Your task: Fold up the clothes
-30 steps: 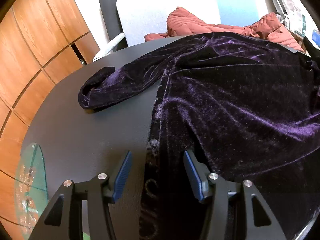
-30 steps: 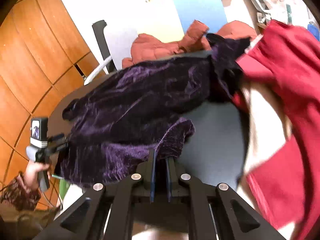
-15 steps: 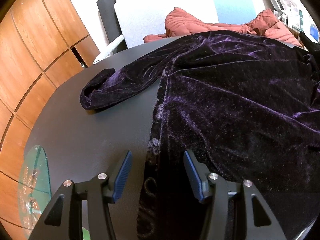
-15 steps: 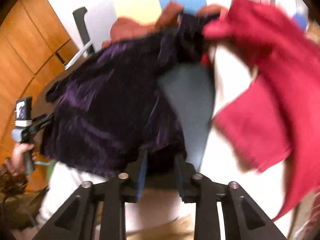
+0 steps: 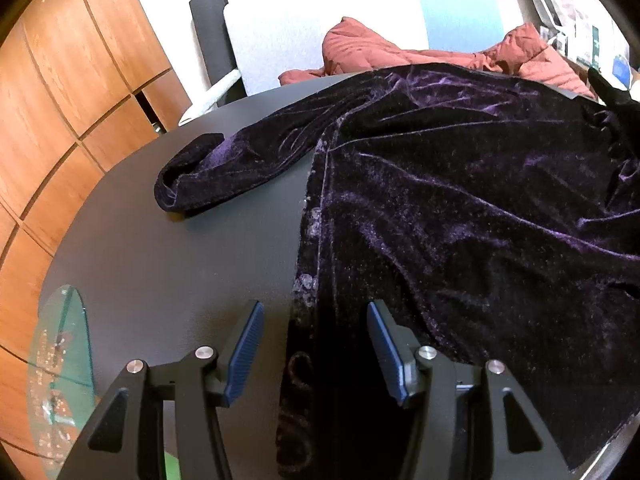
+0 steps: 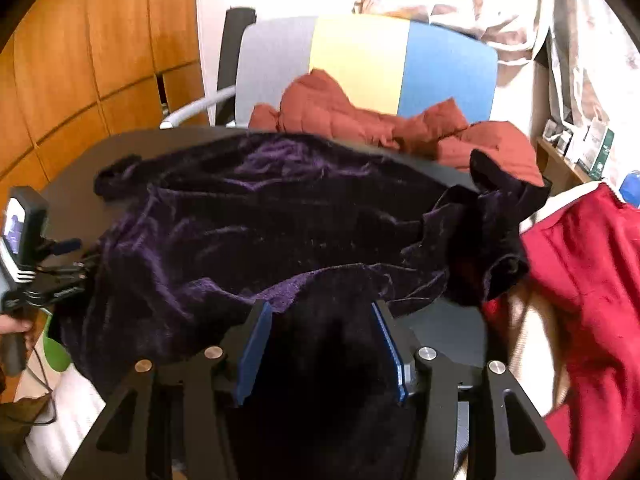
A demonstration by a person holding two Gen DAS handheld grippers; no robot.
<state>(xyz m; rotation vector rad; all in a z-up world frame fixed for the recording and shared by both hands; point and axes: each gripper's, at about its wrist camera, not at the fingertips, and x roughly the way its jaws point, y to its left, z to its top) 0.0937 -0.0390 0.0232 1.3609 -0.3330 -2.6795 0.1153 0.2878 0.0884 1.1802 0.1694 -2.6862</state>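
- Right gripper first: its jaws are opening, and the near hem of the purple velvet garment lies dark between the blue pads, which do not press on it.
- My left gripper stands spread, nothing clamped; the garment's side edge runs between its fingers, apart from both pads.
- From the right wrist view I see that left gripper at the garment's left edge, with my hand on its grip.
- My garment lies spread across most of the dark round table, one sleeve stretched out to the left on bare tabletop.
- Its other end is bunched up in a heap at the table's right side.
- Just beside that heap hangs a crimson cloth.
- Beyond the table's far rim, a rust-coloured padded jacket lies on a chair with a grey, yellow and blue back.
- Wooden panelling fills the left side, and a glass piece shows near the table's near-left rim.
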